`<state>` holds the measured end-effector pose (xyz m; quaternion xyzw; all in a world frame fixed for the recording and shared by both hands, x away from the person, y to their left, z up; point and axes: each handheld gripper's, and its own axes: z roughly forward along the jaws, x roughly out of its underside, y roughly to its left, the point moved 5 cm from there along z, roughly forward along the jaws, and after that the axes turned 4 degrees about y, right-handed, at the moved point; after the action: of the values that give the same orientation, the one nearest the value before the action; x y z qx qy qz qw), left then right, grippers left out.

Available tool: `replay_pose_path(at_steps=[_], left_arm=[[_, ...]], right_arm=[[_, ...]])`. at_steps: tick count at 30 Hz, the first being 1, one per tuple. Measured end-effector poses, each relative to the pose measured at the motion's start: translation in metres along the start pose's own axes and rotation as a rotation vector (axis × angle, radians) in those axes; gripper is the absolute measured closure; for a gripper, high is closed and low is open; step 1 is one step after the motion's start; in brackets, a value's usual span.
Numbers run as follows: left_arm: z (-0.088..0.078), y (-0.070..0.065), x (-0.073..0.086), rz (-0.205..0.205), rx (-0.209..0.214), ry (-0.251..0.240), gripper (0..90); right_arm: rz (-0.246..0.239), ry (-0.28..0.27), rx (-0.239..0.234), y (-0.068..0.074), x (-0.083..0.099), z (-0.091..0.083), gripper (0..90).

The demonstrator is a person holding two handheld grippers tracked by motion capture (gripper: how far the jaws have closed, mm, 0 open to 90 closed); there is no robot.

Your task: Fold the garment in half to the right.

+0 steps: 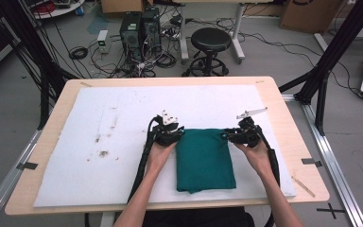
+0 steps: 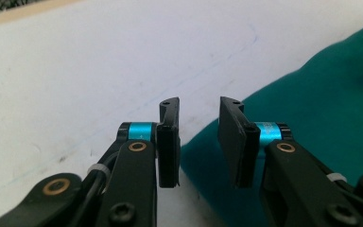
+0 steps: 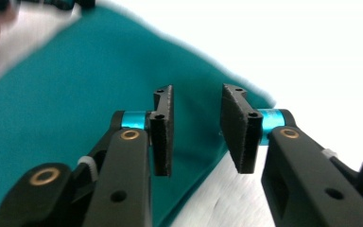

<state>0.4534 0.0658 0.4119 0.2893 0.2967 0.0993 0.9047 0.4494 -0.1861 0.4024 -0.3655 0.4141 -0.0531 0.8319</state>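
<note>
A folded teal cloth (image 1: 204, 160) lies flat on the white sheet (image 1: 123, 123) that covers the wooden surface (image 1: 288, 142), near the person's side and about midway across; it makes a tall rectangle, with its far edge straight and its near edge slightly rounded at the fold. The left gripper (image 1: 179, 135) sits at the cloth's far left corner and the right gripper (image 1: 228, 135) at its far right corner, each pointing inward toward the fabric, and each held by a hand, the left hand (image 1: 159, 150) and the right hand (image 1: 255, 151), whose forearms come up from the bottom edge. In the left gripper view the left gripper (image 2: 198, 142) has its jaws spread, with a clear gap between the pads; the cloth's edge (image 2: 312, 94) runs under and past that gap, and nothing is pinched. In the right gripper view the right gripper (image 3: 196, 130) likewise stands with its jaws apart above the cloth (image 3: 75, 94), its corner lying beneath the gap and the pads not pressing on it. The white sheet carries a few brown stains (image 1: 103, 152) to the left of the cloth. Beyond the surface, on the floor, stand a black round stool (image 1: 211, 40) and two dark computer towers (image 1: 139, 28) among loose cables.
</note>
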Motion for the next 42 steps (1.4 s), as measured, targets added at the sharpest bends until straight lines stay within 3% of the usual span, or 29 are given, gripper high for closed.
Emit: replay_pose_path(at_steps=[3,6,9,13,15,18,21,23,25,27,29,31,34,36,39,42], left_arm=[[0.001,0.0,-0.002,-0.003,0.016,-0.016,69.3],[0.009,0.002,0.006,-0.001,0.002,0.051,69.3],[0.011,0.003,0.008,-0.012,0.004,0.055,69.1],[0.012,0.004,0.008,-0.01,-0.014,0.057,66.9],[0.007,0.005,0.007,-0.01,-0.021,0.057,65.1],[-0.009,0.001,0.002,-0.017,0.043,-0.005,64.5],[-0.023,-0.01,0.002,0.029,0.116,-0.019,64.5],[-0.031,-0.019,0.007,0.073,0.16,-0.014,64.5],[-0.037,-0.027,0.014,0.104,0.202,0.007,64.5],[-0.041,-0.034,0.02,0.131,0.244,0.01,64.4],[-0.044,-0.037,0.025,0.142,0.254,0.017,64.2],[-0.042,-0.039,0.031,0.143,0.267,0.042,64.2],[-0.037,-0.04,0.04,0.153,0.253,0.078,64.1],[-0.034,-0.041,0.044,0.16,0.249,0.098,63.7],[-0.039,-0.042,0.041,0.168,0.247,0.07,59.6],[-0.053,-0.048,0.037,0.17,0.287,0.029,58.4]], right_arm=[[0.014,-0.051,0.063,-0.006,-0.011,-0.001,66.6],[0.034,0.008,0.091,-0.016,-0.011,0.016,67.0],[0.028,0.063,0.107,-0.021,-0.008,0.032,67.3],[0.023,0.056,0.132,-0.024,-0.007,0.039,67.7],[0.035,0.051,0.14,-0.027,-0.008,0.039,63.6],[0.064,0.012,0.162,-0.028,-0.008,0.027,54.6],[0.077,-0.073,0.191,-0.024,-0.007,0.005,53.4],[0.072,-0.126,0.166,-0.016,-0.006,-0.007,54.8],[0.033,-0.146,0.116,-0.002,-0.002,-0.016,56.7],[-0.019,-0.129,0.074,0.014,0.006,-0.019,58.7],[-0.065,-0.103,0.023,0.028,0.016,-0.017,59.8],[-0.091,-0.051,0.003,0.037,0.028,-0.01,60.3],[-0.091,0.008,-0.006,0.039,0.043,0.001,61.7],[-0.079,0.02,0.024,0.036,0.051,0.005,62.6],[-0.051,-0.003,0.009,0.034,0.054,0.001,56.9],[-0.043,-0.042,-0.014,0.038,0.057,-0.009,55.7]])
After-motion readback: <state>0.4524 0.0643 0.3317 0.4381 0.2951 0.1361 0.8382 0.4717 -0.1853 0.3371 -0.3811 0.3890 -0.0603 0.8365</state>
